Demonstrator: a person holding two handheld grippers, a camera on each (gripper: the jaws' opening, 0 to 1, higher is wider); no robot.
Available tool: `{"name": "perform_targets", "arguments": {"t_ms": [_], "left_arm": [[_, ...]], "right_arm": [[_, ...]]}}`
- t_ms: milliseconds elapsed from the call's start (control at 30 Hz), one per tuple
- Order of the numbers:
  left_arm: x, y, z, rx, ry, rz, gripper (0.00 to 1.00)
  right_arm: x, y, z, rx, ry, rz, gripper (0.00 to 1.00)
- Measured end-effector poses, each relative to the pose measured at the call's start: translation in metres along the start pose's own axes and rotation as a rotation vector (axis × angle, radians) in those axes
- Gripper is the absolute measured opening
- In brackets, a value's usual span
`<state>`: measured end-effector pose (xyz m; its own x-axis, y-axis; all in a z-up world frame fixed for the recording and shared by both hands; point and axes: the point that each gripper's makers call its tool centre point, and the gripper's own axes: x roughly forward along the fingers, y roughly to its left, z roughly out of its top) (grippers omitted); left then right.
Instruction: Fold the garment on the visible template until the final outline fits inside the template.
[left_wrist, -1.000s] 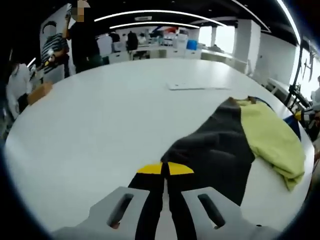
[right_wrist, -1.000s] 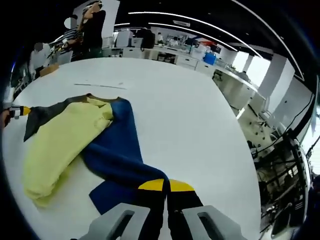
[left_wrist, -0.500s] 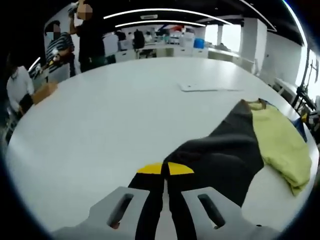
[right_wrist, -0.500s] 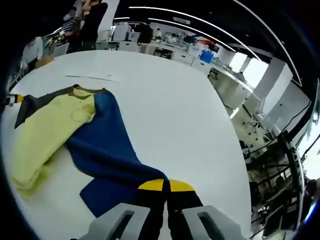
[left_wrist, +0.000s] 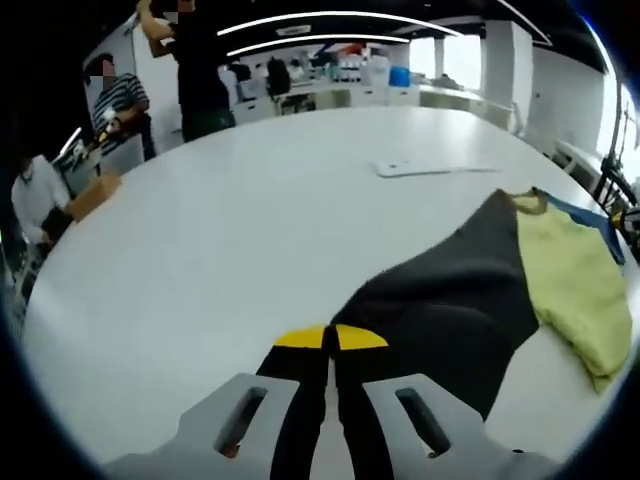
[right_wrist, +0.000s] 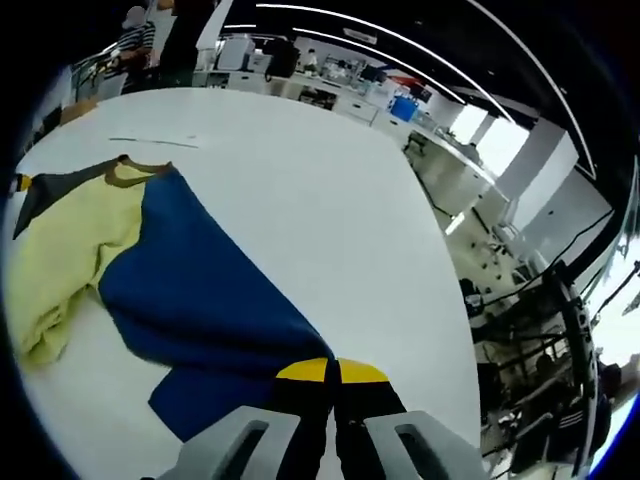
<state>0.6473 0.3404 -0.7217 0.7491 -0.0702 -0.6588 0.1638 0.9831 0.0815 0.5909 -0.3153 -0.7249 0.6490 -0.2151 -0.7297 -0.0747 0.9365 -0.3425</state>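
Left gripper view: left tool (left_wrist: 330, 338) clenched on garment's (left_wrist: 450, 300) dark panel | right tool (right_wrist: 332, 371) grips its blue panel, above white counter (left_wrist: 250, 230).

A broad white table (left_wrist: 220, 220) carries the garment (left_wrist: 560, 290); a flat sheet (left_wrist: 430, 167) lies farther ahead.

Black tongs (left_wrist: 330, 340) with yellow tips, on grey mounts.
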Motion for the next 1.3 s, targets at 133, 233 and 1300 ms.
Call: {"name": "perform_targets", "arguments": {"t_ms": [133,233,1300], "left_arm": [[-0.001,0.001,-0.001,0.012,0.003,-0.001,0.00],[-0.002,0.001,-0.002,0.019,0.007,0.000,0.00],[-0.062,-0.066,0.008,0.110,-0.150,-0.247,0.77]], "right_arm": [[0.003,-0.004,0.001,-0.010,-0.003,-0.006,0.00],[0.004,-0.003,-0.001,-0.010,0.005,-0.001,0.00],[-0.078,0.102,0.039,0.084,-0.204,0.509,0.85]]}}
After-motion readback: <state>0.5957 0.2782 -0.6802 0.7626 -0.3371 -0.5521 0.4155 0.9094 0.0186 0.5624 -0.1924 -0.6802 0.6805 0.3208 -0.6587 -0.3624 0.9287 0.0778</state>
